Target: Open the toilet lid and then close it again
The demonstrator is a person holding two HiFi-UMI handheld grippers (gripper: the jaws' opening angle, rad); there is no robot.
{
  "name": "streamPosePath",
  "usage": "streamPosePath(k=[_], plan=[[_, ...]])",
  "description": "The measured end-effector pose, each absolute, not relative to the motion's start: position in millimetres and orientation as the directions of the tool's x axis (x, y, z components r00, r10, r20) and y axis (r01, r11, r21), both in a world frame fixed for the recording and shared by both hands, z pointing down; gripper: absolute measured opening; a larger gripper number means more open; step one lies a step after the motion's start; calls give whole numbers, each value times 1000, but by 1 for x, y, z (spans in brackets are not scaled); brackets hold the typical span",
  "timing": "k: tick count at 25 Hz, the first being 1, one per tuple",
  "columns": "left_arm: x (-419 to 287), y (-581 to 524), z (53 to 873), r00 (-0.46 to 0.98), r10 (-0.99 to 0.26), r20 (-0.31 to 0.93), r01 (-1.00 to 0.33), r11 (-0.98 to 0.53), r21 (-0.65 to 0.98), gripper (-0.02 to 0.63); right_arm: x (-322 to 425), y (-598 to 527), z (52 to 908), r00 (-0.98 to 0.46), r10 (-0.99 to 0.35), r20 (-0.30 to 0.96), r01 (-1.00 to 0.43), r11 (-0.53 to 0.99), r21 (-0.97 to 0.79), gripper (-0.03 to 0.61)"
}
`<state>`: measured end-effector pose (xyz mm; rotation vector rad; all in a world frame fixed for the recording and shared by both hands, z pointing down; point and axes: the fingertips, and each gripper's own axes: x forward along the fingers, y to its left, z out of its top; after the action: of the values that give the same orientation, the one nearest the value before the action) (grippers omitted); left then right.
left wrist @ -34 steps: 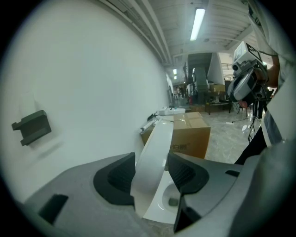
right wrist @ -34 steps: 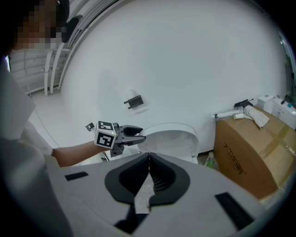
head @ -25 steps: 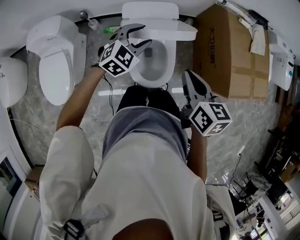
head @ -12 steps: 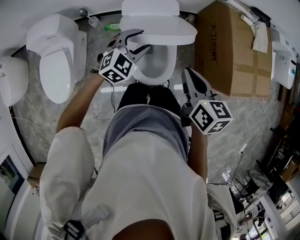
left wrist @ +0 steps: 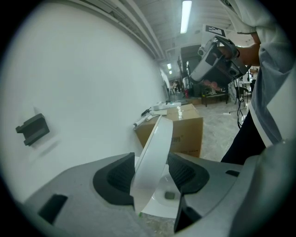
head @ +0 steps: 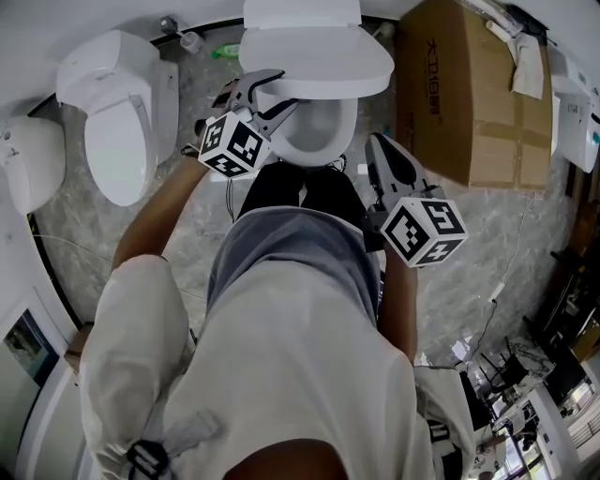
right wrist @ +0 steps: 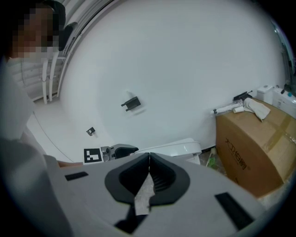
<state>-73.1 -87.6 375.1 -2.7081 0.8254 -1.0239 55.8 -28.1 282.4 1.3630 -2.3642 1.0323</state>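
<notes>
My left tongs (left wrist: 150,172) were clamped on the left rim of the lid (head: 319,61), the thin white edge pinched between both pads and running up and away from them. My right tongs (right wrist: 149,173) were pressed together on nothing, held low by my right hip, well apart from the toilet, so the left was the only one on the job. The lid hung tilted over the back half of the bowl (head: 319,127), neither upright nor flat, its hinge at the far end by the tank (head: 302,14). I judged any further swing had to turn about that hinge, straight ahead of me.
</notes>
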Motion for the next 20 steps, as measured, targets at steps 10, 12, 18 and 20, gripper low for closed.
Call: streamPosePath(k=[10, 12, 18, 20], plan=[[-70, -70, 385, 626, -511, 589, -429, -856, -288, 212, 67, -22, 291, -534, -662, 526, -832, 303, -464, 11], [-69, -66, 388, 627, -507, 592, -428, -859, -282, 212, 69, -21, 292, -533, -660, 529, -833, 301, -463, 11], [-65, -51, 398, 633, -480, 607, -410, -873, -263, 210, 68, -21, 293, -542, -651, 532, -829, 312, -464, 11], [-64, -46, 402, 632, -476, 612, -412, -875, -254, 210, 68, -20, 294, -544, -648, 533, -828, 309, -469, 11]])
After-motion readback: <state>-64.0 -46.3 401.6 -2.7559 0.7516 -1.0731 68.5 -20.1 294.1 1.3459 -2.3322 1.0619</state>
